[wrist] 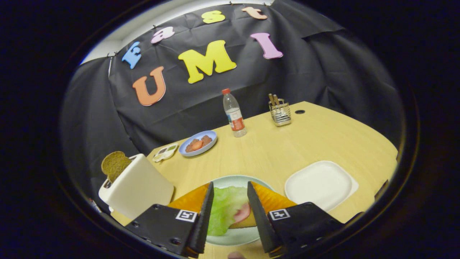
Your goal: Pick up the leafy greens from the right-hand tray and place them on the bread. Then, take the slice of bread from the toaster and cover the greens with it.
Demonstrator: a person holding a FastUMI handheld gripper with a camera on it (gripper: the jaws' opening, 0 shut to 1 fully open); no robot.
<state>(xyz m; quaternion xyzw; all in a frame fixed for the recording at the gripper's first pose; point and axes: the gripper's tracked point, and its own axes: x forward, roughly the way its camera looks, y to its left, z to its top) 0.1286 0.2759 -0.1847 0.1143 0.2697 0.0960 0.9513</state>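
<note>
One plate (230,237) holds greens (223,208) between spread fingers (203,216).

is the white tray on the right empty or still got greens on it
Empty: the white tray shows bare surface. The lettuce lies on the plate between the open gripper fingers.

The gripper's fingers (230,212) hide both sides of the bread (267,199); the toaster (138,187) at ten o'clock conceals most of its slice (114,164).
</note>
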